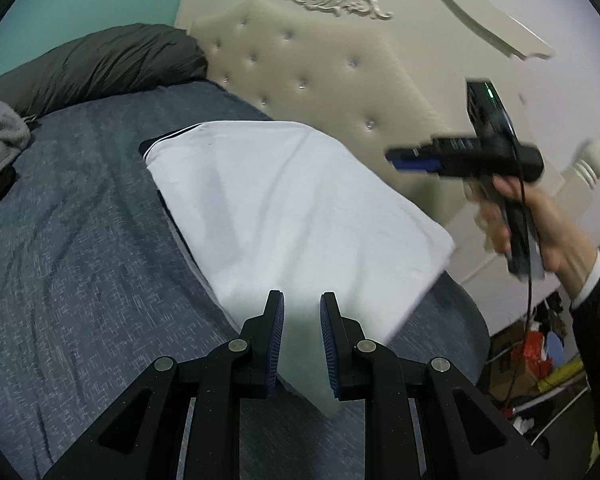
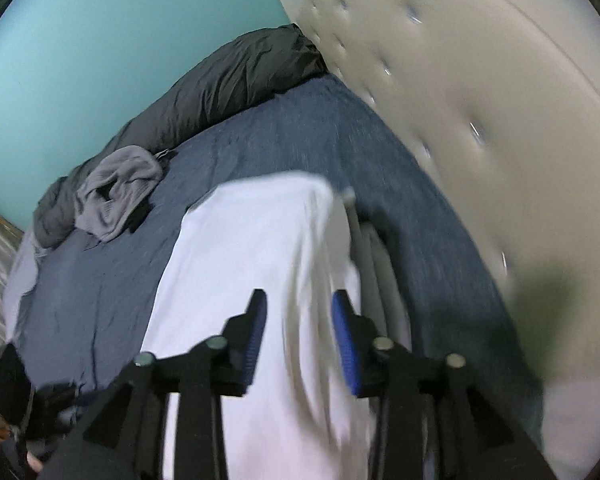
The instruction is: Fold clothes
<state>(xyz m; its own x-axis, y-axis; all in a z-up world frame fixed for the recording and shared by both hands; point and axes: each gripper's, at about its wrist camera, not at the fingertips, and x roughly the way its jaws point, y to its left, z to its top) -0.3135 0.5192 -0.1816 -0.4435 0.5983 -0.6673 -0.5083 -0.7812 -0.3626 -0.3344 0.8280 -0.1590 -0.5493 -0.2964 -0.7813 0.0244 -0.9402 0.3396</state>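
Folded white cotton garment [image 1: 284, 204] with dark-trimmed edge: lies flat on the blue-grey woven bedspread [image 1: 80, 248], near the cream tufted headboard [image 1: 324, 68] at 1 o'clock. Left gripper [image 1: 302, 336]: jaws narrowly parted above the garment's near edge, nothing visibly pinched. Right gripper [image 2: 299, 334]: jaws parted, empty, over the garment. Crumpled grey knit garment [image 2: 116, 196] at 10 o'clock, beside the dark grey quilt [image 2: 220, 84].
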